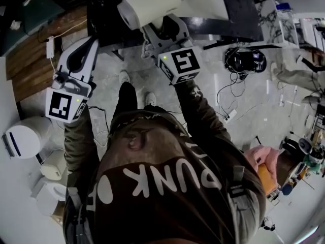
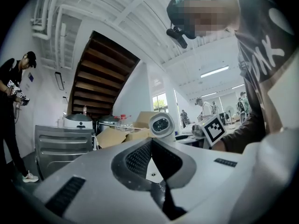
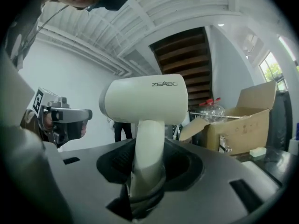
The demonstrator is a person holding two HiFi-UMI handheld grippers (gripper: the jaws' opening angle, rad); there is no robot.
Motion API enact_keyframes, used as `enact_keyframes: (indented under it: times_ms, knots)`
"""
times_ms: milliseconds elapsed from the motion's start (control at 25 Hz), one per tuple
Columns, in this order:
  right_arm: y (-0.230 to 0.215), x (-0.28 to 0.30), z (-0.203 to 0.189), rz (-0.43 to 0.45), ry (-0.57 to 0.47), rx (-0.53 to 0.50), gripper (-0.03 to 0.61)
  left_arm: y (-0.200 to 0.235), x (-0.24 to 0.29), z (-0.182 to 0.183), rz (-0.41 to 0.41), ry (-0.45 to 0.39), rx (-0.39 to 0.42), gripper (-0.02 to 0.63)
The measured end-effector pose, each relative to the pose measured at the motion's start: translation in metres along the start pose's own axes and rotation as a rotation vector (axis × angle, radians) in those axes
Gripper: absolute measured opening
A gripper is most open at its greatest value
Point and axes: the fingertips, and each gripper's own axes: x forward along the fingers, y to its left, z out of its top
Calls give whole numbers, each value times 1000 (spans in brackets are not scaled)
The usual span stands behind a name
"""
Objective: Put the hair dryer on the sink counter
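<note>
1. Floor (image 1: 254,100): pale and mottled, with loose cables running across it.
2. Person (image 1: 167,187): seen from above in a dark printed top, one gripper in each hand, both arms stretched forward.
3. Wooden stairs (image 1: 35,60): brown boards at the left of the head view.
4. Dark table top (image 1: 238,9): along the upper edge of the head view.
5. Cardboard box (image 3: 245,122): flaps open, at the right of the right gripper view, with a clear plastic bottle behind it.
6. White round appliance (image 1: 23,136): on the floor at the far left.
7. Right gripper (image 1: 165,29): jaws part-way apart and clamped on the handle of the hair dryer, marker cube facing up.
8. Left gripper (image 2: 152,143): jaws brought together at the tips, nothing between them, held beside the right one and apart from it.
9. Hair dryer (image 1: 151,6): cream-white. Its handle stands upright in the right gripper and its barrel lies crosswise above the jaws. It is carried in the air and rests on no surface.
10. Black cable bundle (image 1: 245,60): on the floor to the right.
11. White power strip (image 1: 229,117): on the floor, with a cord attached.
</note>
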Motion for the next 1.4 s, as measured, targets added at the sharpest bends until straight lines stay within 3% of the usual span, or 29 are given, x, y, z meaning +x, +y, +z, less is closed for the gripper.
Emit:
enact_keyframes:
  times_ms: [240, 520, 840, 1080, 1240, 1400]
  knots:
    - [-26, 88, -39, -17, 147, 78, 164, 61, 23, -22, -40, 14, -21, 2]
    - [-42, 159, -110, -32, 426, 192, 163, 102, 31, -42, -92, 21, -64, 2]
    - [-64, 201, -177, -62, 776, 242, 164, 114, 47, -56, -104, 44, -88, 2]
    - [-68, 212, -209, -57, 936, 235, 164, 106, 63, -51, -75, 41, -92, 2]
    - [-81, 213, -226, -116, 1033, 172, 166, 101, 71, -49, -72, 40, -91, 2]
    - [-78, 220, -235, -100, 1079, 186, 166, 101, 76, -50, -67, 48, -90, 2]
